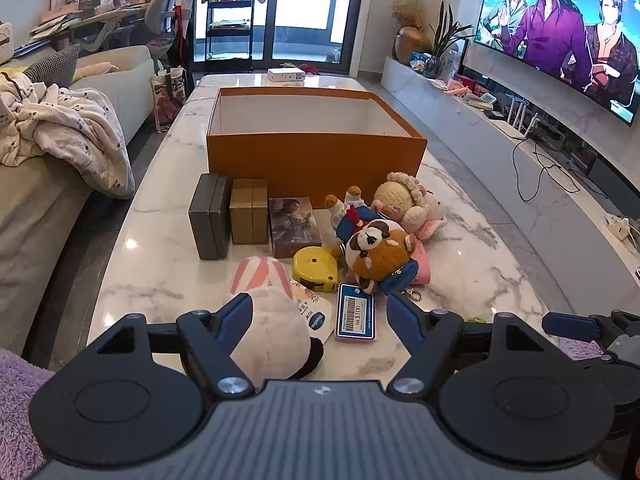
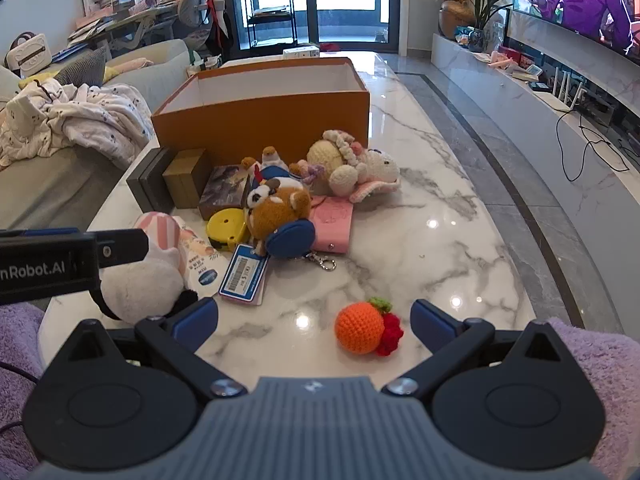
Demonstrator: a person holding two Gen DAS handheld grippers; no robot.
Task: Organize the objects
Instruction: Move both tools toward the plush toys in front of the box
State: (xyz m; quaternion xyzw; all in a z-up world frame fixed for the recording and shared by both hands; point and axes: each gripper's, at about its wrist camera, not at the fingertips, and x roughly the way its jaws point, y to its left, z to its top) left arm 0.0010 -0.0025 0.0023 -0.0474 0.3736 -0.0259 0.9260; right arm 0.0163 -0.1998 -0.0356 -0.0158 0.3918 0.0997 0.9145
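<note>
The white marble table point(image 1: 152, 248) is seen running up the middle of both views. Low in the left wrist frame, the left tool point(image 1: 320, 320) is held level just above the table's near end, its blue fingers point(image 1: 236, 322) spread wide; the round white plush toy point(image 1: 272, 332) lies between them, against the left finger, and no pinch is seen. At the bottom of the right wrist frame, the right tool point(image 2: 314, 320) is likewise held low and spread apart, with the orange crocheted ball with red and green trim point(image 2: 366, 330) lying on the table between its fingers, touching neither.

The open orange cardboard box point(image 1: 316, 156) is seen at frame centre, white inside. Just before it, a dark grey box point(image 1: 209, 222), a gold box point(image 1: 249, 212) and a brown picture box point(image 1: 294, 222) are stood side by side. To the right, a cream crocheted doll point(image 1: 408, 204) and a brown-and-white plush keychain animal point(image 1: 378, 254) are piled together, touching. A yellow tape measure point(image 1: 314, 268) and a blue-framed price tag point(image 1: 356, 316) are seen nearer the left tool.
</note>
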